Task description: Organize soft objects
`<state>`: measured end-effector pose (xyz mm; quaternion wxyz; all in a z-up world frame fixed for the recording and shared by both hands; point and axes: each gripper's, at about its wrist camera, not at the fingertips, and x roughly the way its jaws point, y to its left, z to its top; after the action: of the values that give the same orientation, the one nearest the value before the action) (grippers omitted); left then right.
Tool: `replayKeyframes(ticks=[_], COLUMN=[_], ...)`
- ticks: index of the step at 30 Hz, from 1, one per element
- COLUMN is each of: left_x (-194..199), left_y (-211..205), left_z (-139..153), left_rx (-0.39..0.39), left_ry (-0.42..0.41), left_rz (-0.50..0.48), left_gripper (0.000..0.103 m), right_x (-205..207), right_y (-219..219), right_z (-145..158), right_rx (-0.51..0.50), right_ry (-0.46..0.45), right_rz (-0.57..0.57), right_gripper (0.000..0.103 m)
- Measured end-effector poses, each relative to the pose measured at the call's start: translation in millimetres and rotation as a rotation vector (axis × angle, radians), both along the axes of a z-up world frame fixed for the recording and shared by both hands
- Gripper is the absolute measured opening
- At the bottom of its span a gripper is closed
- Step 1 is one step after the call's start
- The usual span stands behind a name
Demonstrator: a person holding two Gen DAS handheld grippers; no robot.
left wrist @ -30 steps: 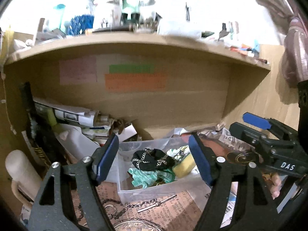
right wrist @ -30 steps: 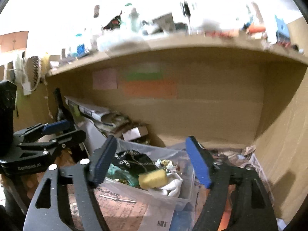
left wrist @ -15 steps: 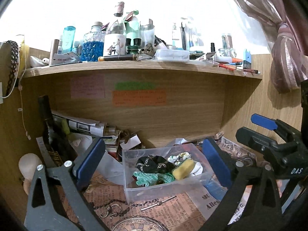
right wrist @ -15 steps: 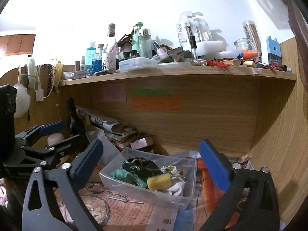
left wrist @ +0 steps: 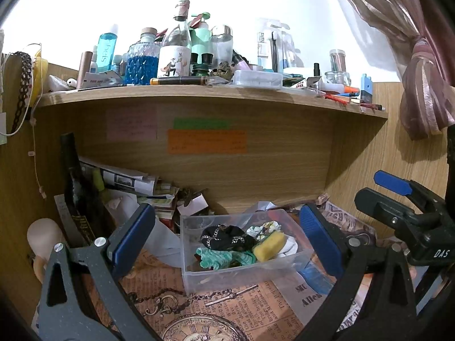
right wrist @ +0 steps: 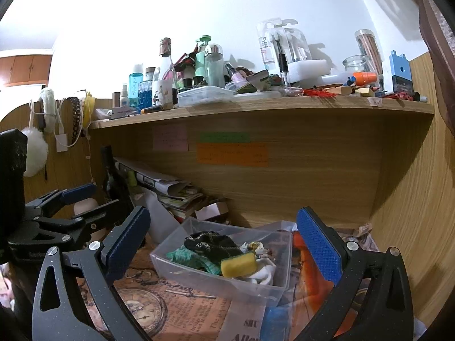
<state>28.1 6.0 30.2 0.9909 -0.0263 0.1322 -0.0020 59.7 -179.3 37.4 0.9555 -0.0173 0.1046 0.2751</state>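
Observation:
A clear plastic bin [left wrist: 199,278] [right wrist: 182,270] sits on the desk under the shelf. It holds a yellow sponge [left wrist: 268,245] [right wrist: 237,264], a black scrunchie with a chain [left wrist: 224,240] [right wrist: 209,244], a green knit piece [left wrist: 219,258] [right wrist: 186,257] and white cloth [left wrist: 288,247] [right wrist: 263,274]. My left gripper [left wrist: 227,241] is open and empty, held back from the bin. My right gripper [right wrist: 224,247] is open and empty, also back from the bin. Each gripper shows at the edge of the other's view.
A wooden shelf [left wrist: 199,91] above is crowded with bottles and jars. Papers and a dark bottle [left wrist: 76,187] are piled at the back left. Printed paper with a pocket-watch picture [left wrist: 199,326] covers the desk. A wooden side wall [right wrist: 412,227] stands on the right.
Both grippers have pulled back and up from the bin, so it looks smaller and the shelf top has come into view. Both stay open and empty.

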Motion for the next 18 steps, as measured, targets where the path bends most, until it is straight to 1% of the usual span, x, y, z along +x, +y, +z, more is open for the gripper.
replayKeyframes(ticks=[18], left_x=[1.3], left_y=[-0.6], left_z=[-3.2], left_rx=[0.008], left_ry=[0.003], left_rz=[0.000], left_gripper=[0.103], right_x=[-0.4], right_y=[0.5], right_z=[-0.7], right_rx=[0.000], right_ry=[0.000], right_rz=[-0.002], right_gripper=[0.103])
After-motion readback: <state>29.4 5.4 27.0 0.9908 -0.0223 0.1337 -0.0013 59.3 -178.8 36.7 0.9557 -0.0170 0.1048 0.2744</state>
